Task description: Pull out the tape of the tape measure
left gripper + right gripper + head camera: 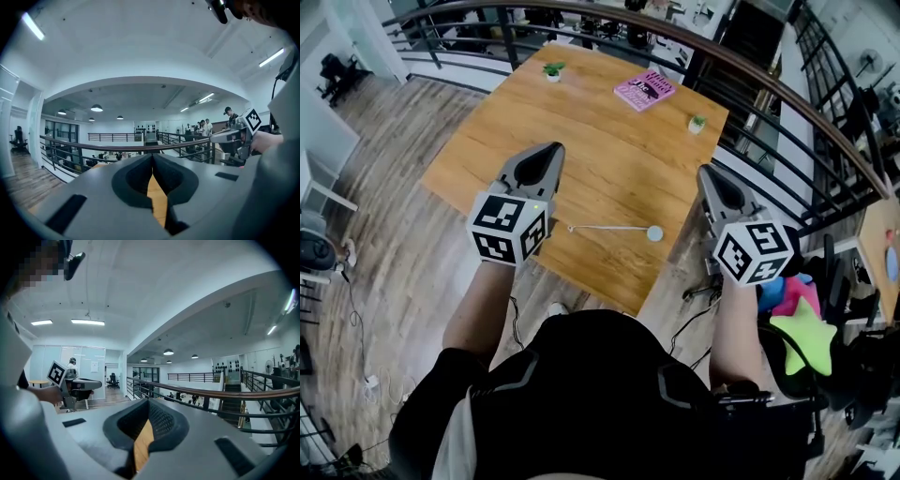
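now the left gripper [550,150] and right gripper [709,174] are hovering empty, jaws pressed together, while the tape measure [654,233] is lying between them, tape [609,228] stretching left.

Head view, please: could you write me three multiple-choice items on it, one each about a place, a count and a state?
1. Where does the pink book lie on the table?
A. on the far side, between the potted plants
B. at the near edge
C. under a gripper

2. How many potted plants stand on the table?
A. one
B. two
C. four

3. How do the jaws of the left gripper and the right gripper stand?
A. both wide apart
B. one clamped on a plant
C. both together, empty

Key:
1 A, the book lies between the two plants.
2 B, one plant stands near each far corner.
3 C, each gripper view shows closed jaws, and the tape measure lies apart on the table.
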Action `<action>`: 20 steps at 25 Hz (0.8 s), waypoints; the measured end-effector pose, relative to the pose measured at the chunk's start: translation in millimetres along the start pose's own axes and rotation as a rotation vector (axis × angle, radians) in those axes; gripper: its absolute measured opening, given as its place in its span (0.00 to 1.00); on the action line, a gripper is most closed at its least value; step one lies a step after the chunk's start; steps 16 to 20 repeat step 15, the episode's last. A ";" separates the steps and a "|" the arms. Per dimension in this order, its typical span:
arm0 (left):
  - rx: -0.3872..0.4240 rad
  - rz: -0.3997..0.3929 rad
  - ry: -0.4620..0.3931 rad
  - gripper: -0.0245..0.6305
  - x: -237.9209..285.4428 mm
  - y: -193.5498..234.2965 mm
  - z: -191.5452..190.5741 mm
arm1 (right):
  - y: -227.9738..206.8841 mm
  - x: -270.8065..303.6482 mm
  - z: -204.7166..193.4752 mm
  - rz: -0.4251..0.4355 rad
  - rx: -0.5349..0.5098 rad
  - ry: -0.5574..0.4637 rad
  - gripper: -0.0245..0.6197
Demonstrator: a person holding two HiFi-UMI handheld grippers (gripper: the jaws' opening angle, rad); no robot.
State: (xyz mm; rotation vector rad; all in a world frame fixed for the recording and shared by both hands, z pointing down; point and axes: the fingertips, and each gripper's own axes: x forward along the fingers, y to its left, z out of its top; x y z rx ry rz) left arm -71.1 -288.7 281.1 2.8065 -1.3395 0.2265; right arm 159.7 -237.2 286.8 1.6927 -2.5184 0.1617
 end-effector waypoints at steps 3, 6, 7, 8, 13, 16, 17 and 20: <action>0.000 0.013 -0.026 0.08 0.4 0.6 4.2 | -3.5 -1.6 -3.3 -0.004 0.008 -0.001 0.04; 0.000 0.031 -0.040 0.08 0.4 1.8 5.6 | -3.3 -1.0 -3.5 -0.005 0.006 -0.006 0.04; 0.001 0.029 -0.042 0.08 0.8 0.9 5.3 | -3.3 -0.9 -3.3 -0.006 0.006 -0.009 0.04; 0.006 0.025 -0.044 0.08 0.9 -0.3 5.5 | -3.4 -0.9 -3.3 -0.006 0.007 -0.010 0.04; -0.002 0.029 -0.078 0.08 -6.1 -0.8 10.3 | 0.0 -1.5 -6.1 -0.009 0.006 -0.002 0.04; -0.030 0.040 -0.079 0.08 -8.7 2.2 10.1 | 3.1 -1.5 -6.5 -0.005 -0.003 0.000 0.04; -0.030 0.040 -0.079 0.08 -8.7 2.2 10.1 | 3.1 -1.5 -6.5 -0.005 -0.003 0.000 0.04; -0.030 0.040 -0.079 0.08 -8.7 2.2 10.1 | 3.1 -1.5 -6.5 -0.005 -0.003 0.000 0.04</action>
